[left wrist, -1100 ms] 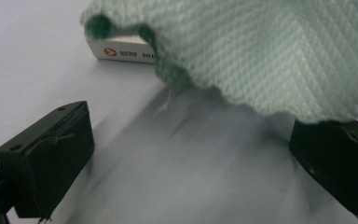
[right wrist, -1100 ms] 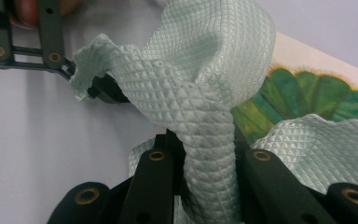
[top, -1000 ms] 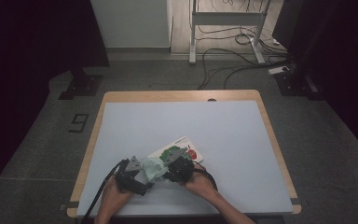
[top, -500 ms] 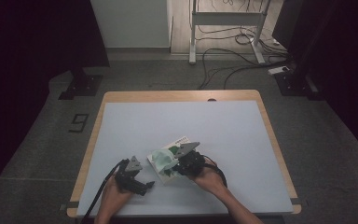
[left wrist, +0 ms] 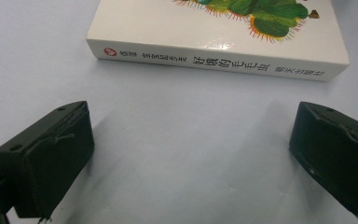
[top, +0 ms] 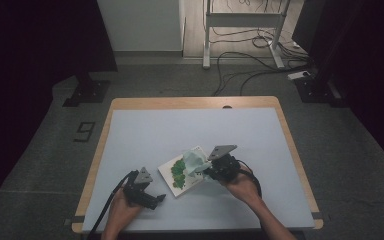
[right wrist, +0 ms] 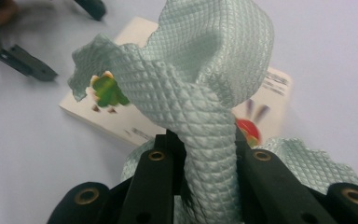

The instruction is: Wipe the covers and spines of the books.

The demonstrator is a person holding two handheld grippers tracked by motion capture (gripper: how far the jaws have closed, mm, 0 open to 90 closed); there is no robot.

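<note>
High view looks down on the table [top: 130,130]; gripper views sit close — all share the book [top: 180,172].

A quilted, matt cloth [right wrist: 205,93]; a glossy paper book [left wrist: 223,35]; a smooth matt table [top: 145,135].

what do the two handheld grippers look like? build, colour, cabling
Both are black. The left gripper and right gripper each carry a grey three-cornered plate on top and trail a black cable. The left gripper's pads are blocky, dark and scuffed. Forearms are bare, no sleeves.
</note>
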